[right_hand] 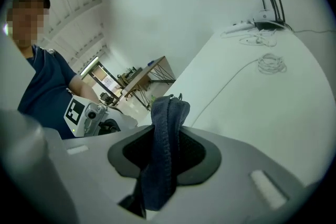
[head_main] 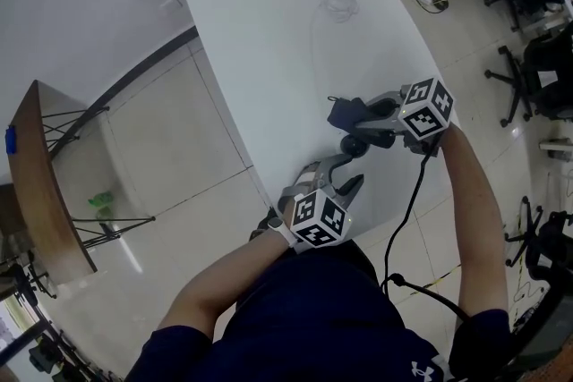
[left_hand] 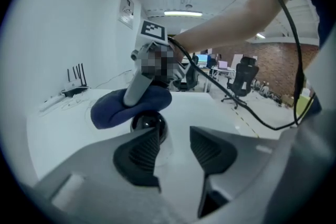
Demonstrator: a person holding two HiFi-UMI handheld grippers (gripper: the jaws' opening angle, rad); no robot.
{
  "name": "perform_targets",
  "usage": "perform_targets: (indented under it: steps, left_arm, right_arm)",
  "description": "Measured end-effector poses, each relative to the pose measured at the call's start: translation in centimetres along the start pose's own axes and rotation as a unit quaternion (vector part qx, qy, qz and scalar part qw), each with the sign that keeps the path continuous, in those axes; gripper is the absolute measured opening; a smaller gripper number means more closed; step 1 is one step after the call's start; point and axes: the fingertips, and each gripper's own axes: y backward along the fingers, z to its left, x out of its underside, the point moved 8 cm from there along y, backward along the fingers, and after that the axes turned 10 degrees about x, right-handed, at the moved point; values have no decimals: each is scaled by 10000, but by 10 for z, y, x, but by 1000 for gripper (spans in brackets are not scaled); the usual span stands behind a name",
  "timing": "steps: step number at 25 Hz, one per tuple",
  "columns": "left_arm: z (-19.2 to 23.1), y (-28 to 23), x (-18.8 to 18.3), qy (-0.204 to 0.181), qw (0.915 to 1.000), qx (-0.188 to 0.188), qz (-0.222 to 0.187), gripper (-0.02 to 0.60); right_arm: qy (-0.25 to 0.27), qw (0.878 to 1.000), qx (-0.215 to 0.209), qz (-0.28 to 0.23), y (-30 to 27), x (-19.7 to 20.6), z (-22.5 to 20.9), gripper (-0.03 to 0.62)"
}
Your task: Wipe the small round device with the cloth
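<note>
From above, the white table (head_main: 269, 58) carries the small round device (head_main: 354, 145), a dark, glossy, ball-like thing near the person's edge. The right gripper (head_main: 365, 116) holds a dark blue cloth (head_main: 343, 114) bunched just beyond the device and touching its top, so I judge the wiping itself to be the step in hand. The left gripper (head_main: 342, 174) waits on the near side of the device, and a coiled white cable (head_main: 340, 6) lies well beyond it. Through the left gripper view, those tongs stand spread with only bare table between the pads. The device sits just past the tip of the left pad, with the cloth draped over its far side, and a router with aerials (left_hand: 73, 91) stands far behind it. Through the right gripper view, the tongs are pressed together on a fold of the cloth, which hangs down between the pads; the device itself is hidden here. The next move, I'd say, calls for dragging the cloth across the dome, while the idle gripper braces the device so that it does not roll. As for writing, only square markers on the cubes and a small white logo (head_main: 421, 369) on the dark shirt show, too small to read.
</note>
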Motion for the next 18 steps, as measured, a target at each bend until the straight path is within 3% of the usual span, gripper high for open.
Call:
perform_targets:
  steps: [3, 6, 11, 18]
  left_arm:
    - [-4, -3, 0, -7, 10000, 50, 19, 183]
    - [-6, -4, 1, 20, 10000, 60, 14, 183]
    - [-4, 0, 2, 64, 10000, 19, 22, 183]
    - [-4, 0, 2, 149, 9998, -69, 68, 183]
  right_arm:
    - [-151, 9996, -205, -79, 4, -1, -7, 115]
    - [-198, 9995, -144, -187, 5, -3, -17, 115]
    - [459, 9961, -74, 745, -32, 1, -24, 114]
    - [340, 9908, 125, 1304, -66, 17, -46, 114]
